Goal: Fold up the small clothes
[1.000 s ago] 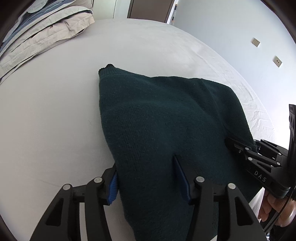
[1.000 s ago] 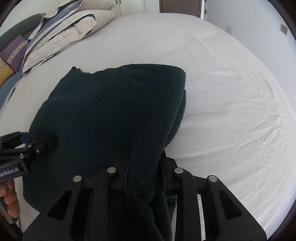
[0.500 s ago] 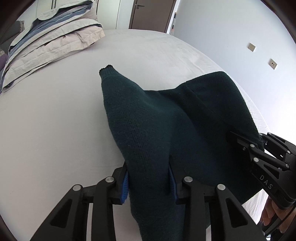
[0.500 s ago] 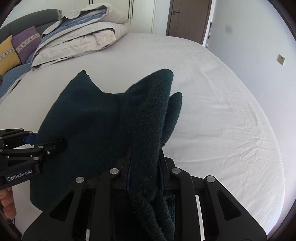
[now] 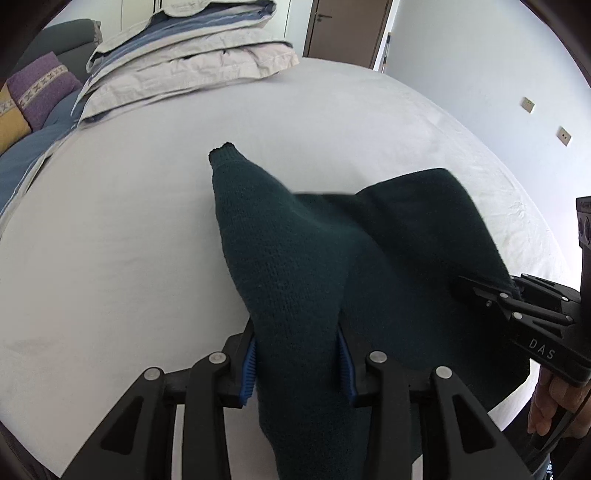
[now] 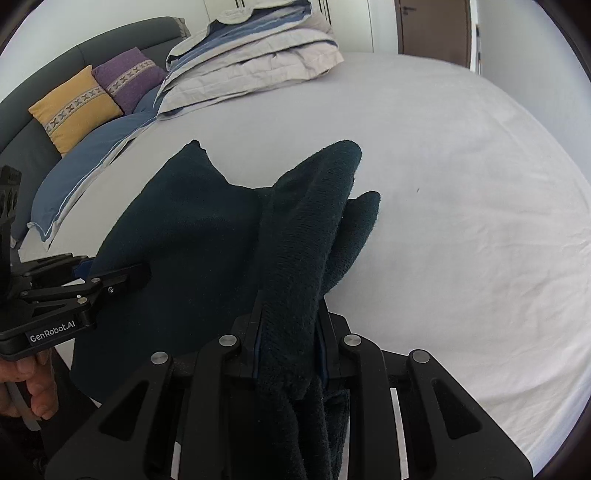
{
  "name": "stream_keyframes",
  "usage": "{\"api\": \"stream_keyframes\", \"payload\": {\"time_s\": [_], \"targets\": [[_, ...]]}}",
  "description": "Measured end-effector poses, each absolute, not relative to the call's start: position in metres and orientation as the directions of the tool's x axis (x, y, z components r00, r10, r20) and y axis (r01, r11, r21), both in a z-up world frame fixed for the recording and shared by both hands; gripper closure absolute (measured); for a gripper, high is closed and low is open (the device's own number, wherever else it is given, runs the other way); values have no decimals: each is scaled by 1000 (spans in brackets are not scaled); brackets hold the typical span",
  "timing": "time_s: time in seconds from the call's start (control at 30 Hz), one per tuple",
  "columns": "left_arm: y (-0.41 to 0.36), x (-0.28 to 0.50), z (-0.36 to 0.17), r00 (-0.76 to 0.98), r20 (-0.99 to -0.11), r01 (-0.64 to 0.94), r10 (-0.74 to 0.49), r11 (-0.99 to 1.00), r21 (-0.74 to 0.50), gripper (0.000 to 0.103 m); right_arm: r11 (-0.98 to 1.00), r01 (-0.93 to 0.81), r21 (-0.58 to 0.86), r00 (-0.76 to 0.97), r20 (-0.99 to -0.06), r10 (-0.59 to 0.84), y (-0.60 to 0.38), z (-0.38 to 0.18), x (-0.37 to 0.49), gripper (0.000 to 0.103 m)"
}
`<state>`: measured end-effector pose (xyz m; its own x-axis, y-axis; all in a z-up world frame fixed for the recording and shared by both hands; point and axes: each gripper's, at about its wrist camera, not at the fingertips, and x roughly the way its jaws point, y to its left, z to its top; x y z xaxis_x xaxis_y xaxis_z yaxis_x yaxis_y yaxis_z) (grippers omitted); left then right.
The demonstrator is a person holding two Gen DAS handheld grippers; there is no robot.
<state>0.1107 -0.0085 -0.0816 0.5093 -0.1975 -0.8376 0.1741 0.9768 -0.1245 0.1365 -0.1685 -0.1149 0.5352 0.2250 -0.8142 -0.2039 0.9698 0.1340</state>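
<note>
Dark green knit fills the middle of both views: a small sweater is held up off a bed covered in a pale grey sheet, gripped at two points along its near edge. The left hand-held gripper has its blue-padded fingers pressed into a gathered fold of the knit, and from that pinch the fabric runs away from the camera as a long tapering ridge whose narrow ribbed end points toward the far side of the bed. The right hand-held gripper is likewise closed on a thick bunch of the garment, which rises between its fingers and stretches forward, ending in two rounded tips aimed at the far edge of the mattress. Between the two pinches the cloth sags in a shallow saddle, so the sweater's long axis lies roughly from the person outward, with its width spanning from one hand-held gripper to the other. Loose fabric hangs below both grips toward the near edge of the bed. Folded bedding in grey and blue lies stacked at the far left, beside a purple cushion and a yellow cushion against a dark headboard. A brown door stands beyond.
</note>
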Motion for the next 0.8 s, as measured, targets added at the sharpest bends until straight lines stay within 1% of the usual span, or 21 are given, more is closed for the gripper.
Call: {"api": "stream_keyframes", "payload": {"time_s": [0.03,0.07,0.13,0.17,0.2,0.3,0.37,0.47,0.5,0.6,0.63,0.7,0.73,0.77,0.8], "targets": [[-5,110,-91,508,-836,168,-207,976,-139,57,977,-173,128,522,-829,201,-171,-129,139,81],[-1,107,-94,525,-821,170,-224,973,-157,54,973,-157,170,505,-833,227,-176,-140,141,78],[-5,102,-94,547,-809,180,-215,974,-137,52,948,-127,293,521,-793,315,-192,-149,139,74],[-8,99,-93,553,-807,184,-208,975,-125,50,935,-111,336,524,-780,343,-198,-152,138,67],[-10,98,-93,557,-806,184,-199,976,-114,47,921,-95,379,523,-768,370,-202,-155,137,64],[-10,99,-94,559,-806,177,-198,977,-117,44,890,-74,449,517,-746,420,-213,-156,142,59],[-5,106,-94,565,-803,173,-191,979,-111,41,888,-57,456,520,-746,416,-217,-153,141,56],[1,103,-92,576,-797,173,-184,980,-101,39,878,-28,478,532,-737,418,-227,-150,143,56],[1,101,-91,581,-794,175,-180,980,-94,37,872,-16,489,536,-732,421,-249,-155,145,56],[-1,96,-86,608,-779,179,-155,982,-56,34,868,3,496,573,-712,405,-266,-144,128,56],[-2,94,-84,619,-771,178,-148,983,-46,33,876,7,483,586,-712,387,-273,-137,118,56],[-1,86,-77,649,-749,168,-134,985,-30,26,900,8,437,618,-710,339,-295,-117,86,56],[0,80,-71,673,-729,157,-121,987,-19,24,916,6,402,639,-706,305,-297,-109,78,56],[0,73,-65,703,-703,144,-104,990,-3,21,931,7,365,657,-704,271,-302,-100,67,56],[1,64,-57,737,-672,126,-77,992,24,15,945,7,328,677,-697,237,-304,-89,56,56]]}}
